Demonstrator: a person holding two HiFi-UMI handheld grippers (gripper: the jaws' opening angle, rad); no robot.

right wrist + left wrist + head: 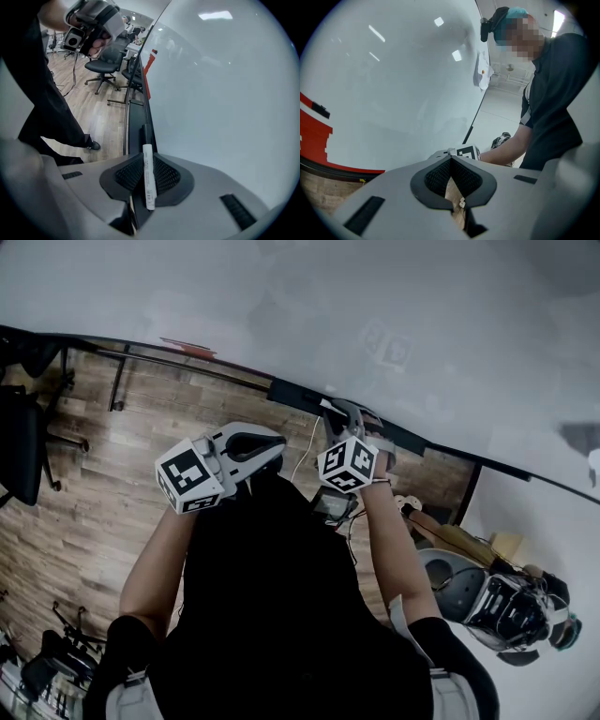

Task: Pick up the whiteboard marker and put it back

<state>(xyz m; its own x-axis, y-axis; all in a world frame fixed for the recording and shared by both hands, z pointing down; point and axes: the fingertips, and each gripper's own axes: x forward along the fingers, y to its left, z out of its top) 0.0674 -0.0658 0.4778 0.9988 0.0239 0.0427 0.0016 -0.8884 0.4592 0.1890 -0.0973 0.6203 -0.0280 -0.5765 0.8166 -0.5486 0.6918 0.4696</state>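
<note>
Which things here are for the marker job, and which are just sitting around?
For the job: marker, held in the right gripper; whiteboard; its black ledge.
Just about: office chairs; wooden floor; the left gripper, shut and empty.

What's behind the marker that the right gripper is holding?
Behind the whiteboard marker, clamped in the right gripper, runs the whiteboard's black tray, with the whiteboard beside it. The tray's near stretch is covered by the jaws.
</note>
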